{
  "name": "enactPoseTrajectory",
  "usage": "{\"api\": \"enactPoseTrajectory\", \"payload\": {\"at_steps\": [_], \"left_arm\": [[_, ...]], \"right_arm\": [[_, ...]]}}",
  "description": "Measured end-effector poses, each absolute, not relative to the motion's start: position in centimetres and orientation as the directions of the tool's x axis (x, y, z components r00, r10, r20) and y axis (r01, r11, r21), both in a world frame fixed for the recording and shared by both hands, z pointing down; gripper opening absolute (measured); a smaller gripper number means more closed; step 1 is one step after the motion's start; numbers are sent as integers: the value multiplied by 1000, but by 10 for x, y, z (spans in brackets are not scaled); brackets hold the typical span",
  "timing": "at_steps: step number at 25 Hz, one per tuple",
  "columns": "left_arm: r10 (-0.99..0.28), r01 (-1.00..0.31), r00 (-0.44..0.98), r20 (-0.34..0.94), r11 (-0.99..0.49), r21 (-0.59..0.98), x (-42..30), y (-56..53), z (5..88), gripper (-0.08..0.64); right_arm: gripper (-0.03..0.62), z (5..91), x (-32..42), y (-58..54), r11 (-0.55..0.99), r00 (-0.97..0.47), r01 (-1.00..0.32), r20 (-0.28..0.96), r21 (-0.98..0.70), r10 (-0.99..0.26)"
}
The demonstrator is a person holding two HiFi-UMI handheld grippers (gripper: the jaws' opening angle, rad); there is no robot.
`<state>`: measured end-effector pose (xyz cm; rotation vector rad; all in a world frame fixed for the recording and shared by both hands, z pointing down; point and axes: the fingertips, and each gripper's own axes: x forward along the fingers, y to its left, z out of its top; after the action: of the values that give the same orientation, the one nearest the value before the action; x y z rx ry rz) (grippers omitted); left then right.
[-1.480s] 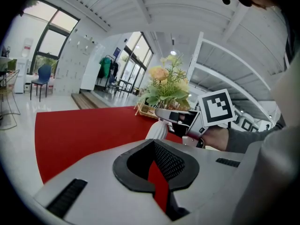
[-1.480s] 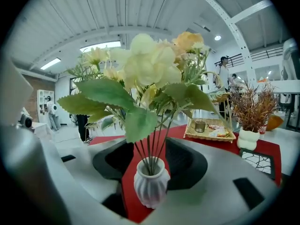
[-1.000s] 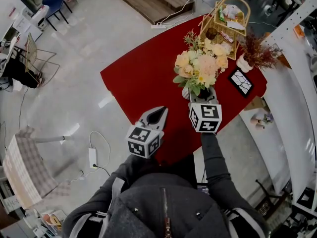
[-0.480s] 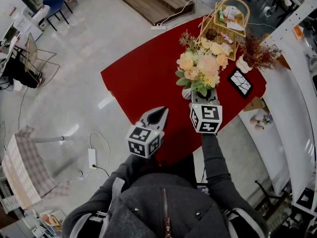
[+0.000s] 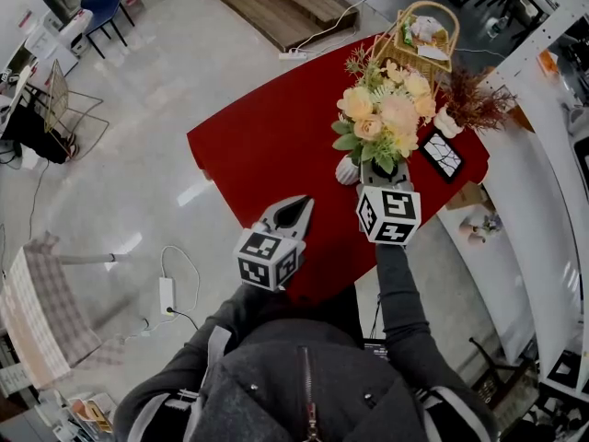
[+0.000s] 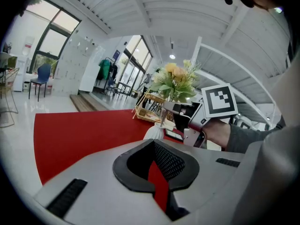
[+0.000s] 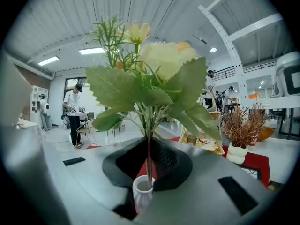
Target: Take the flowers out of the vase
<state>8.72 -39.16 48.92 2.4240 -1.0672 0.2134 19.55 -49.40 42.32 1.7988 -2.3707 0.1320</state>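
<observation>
A bouquet of cream and peach flowers [image 5: 386, 118] rises above a small white ribbed vase [image 5: 347, 170] on the red table [image 5: 267, 136]. My right gripper [image 5: 385, 167] is shut on the green stems [image 7: 149, 156]; its jaws have just closed on them. In the right gripper view the stems run down to the mouth of the vase [image 7: 142, 193]; whether their ends are still inside I cannot tell. My left gripper [image 5: 296, 203] hovers shut and empty over the table's near edge, left of the vase. From the left gripper view the flowers [image 6: 173, 81] stand above the right gripper [image 6: 176, 108].
A wicker basket [image 5: 419, 35] with small items sits at the table's far end. A white pot of dried brown twigs [image 5: 460, 109] and a black-and-white tile [image 5: 444, 153] stand right of the bouquet. A power strip with a cable [image 5: 168, 293] lies on the floor.
The right gripper has risen with the bouquet, so the flowers stand higher above the vase. The vase stays on the table. The left gripper has kept still.
</observation>
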Motion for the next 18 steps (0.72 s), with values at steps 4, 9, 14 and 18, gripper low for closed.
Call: {"api": "enactPoseTrajectory", "payload": {"at_steps": [4,9,14,18], "left_arm": [[-655,-724,688,313,-586,364,89,-391,485,6],[-659,-720,691,297,-591,365,92,-387,478,6],[-660,-713,697,280,-595,372,90,-384,471,6],[-662,-708,701,264,-601,371,88,-380,465,6]], "right_arm": [[31,405,196,-494,273,-265,-961,150,37,-953],[31,376,196,-493,280,-276,-959,86,39,-957],[31,351,192,-486,283,-283,-959,23,22,-959],[31,336,187,-472,294,-294,-956,-3,2,-956]]}}
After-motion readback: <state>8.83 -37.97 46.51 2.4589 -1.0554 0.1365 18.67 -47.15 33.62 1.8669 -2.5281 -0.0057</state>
